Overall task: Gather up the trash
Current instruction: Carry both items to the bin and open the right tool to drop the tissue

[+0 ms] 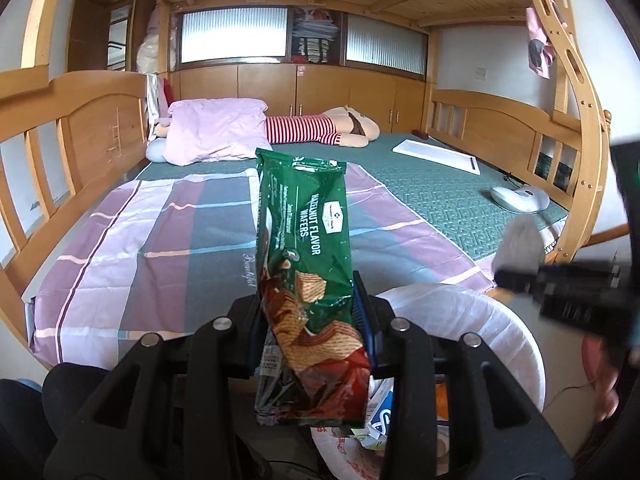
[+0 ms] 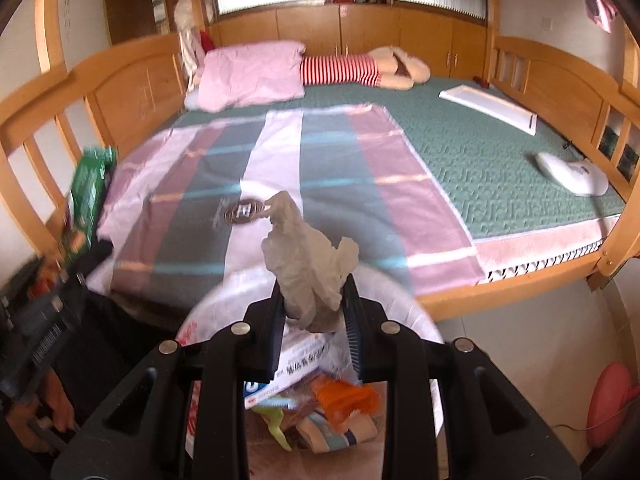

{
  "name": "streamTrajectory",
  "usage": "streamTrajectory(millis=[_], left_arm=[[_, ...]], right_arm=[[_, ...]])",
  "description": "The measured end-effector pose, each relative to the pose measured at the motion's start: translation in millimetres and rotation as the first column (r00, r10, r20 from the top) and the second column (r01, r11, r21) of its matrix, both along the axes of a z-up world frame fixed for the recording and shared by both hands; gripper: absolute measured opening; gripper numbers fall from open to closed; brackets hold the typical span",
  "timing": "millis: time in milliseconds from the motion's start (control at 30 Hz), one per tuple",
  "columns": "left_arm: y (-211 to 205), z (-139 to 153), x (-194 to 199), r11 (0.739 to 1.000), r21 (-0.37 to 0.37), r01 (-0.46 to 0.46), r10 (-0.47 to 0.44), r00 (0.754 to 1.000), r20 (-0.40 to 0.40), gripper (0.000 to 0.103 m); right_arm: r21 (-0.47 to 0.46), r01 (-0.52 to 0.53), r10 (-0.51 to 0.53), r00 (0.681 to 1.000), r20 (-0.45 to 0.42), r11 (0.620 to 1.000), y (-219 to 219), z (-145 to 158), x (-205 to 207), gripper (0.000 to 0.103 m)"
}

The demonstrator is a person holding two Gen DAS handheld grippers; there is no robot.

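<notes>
Left gripper (image 1: pixel 312 312) pinching a green wafer packet (image 1: pixel 306 248), both fingers pressed against its lower half, packet standing upright and reaching well above the fingertips. Printed on the packet: "HAZELNUT FLAVOR WAFERS", with pictures of wafers lower down. Directly below and to the right of that gripper, a bin lined with a white plastic bag (image 1: pixel 480 320), mouth open. Inside the bag, already some rubbish: a white and blue carton (image 2: pixel 288 364), an orange wrapper (image 2: pixel 344 398), a scrap of green.

Right gripper (image 2: pixel 314 312) pressed together on a crumpled grey tissue (image 2: pixel 308 268), the wad bulging upward between the two fingers. Held right over the bag's open mouth.

From the right wrist view, the packet and the left gripper seen at the far left, blurred. From the left wrist view, the right gripper and tissue seen at the far right, also blurred.

Beyond the bin, a wooden bunk bed (image 1: pixel 100 120) with a green mattress cover. On it: a striped pink and grey sheet (image 1: pixel 168 232), a pink pillow (image 1: pixel 216 128), a stuffed toy in a red-and-white striped top (image 1: pixel 320 130), a flat white board (image 1: pixel 436 154), a small white device (image 1: pixel 520 199) with a cord. On the sheet, a round dark brown thing (image 2: pixel 244 212), too blurred to make out.
</notes>
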State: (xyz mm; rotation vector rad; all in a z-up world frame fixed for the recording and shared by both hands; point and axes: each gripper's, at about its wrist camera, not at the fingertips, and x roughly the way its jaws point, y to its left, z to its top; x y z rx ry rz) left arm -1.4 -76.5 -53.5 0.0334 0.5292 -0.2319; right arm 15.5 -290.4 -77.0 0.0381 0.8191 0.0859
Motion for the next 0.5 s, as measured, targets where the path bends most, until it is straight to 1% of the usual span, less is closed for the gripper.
streamTrajectory(millis=[133, 333, 400, 467, 500], left_arm=[[3.0, -5.1, 6.2, 1.0, -0.01, -0.001, 0.001, 0.999, -0.036, 0.038], [1.8, -15.0, 14.2, 0.999, -0.023, 0.023, -0.025, 0.995, -0.097, 0.038], [-0.1, -17.9, 15.0, 0.999, -0.024, 0.03, -0.032, 0.993, -0.11, 0.038], [-0.1, -20.2, 16.5, 0.999, -0.027, 0.032, -0.035, 0.992, -0.118, 0.038], [-0.1, -20.9, 16.9, 0.999, -0.03, 0.032, -0.035, 0.992, -0.121, 0.038]], right_arm=[[0.01, 0.004, -0.004, 0.999, -0.046, 1.0, 0.8, -18.7, 0.9, 0.028], [0.01, 0.004, -0.003, 0.996, -0.087, 1.0, -1.6, -29.7, 1.6, 0.028], [0.01, 0.006, -0.005, 0.994, -0.109, 1.0, -1.0, -33.3, 1.1, 0.033], [0.019, 0.011, -0.008, 0.991, -0.132, 1.0, -2.3, -38.7, 1.3, 0.034], [0.025, 0.017, -0.013, 0.99, -0.141, 1.0, -3.8, -40.7, 1.5, 0.038]])
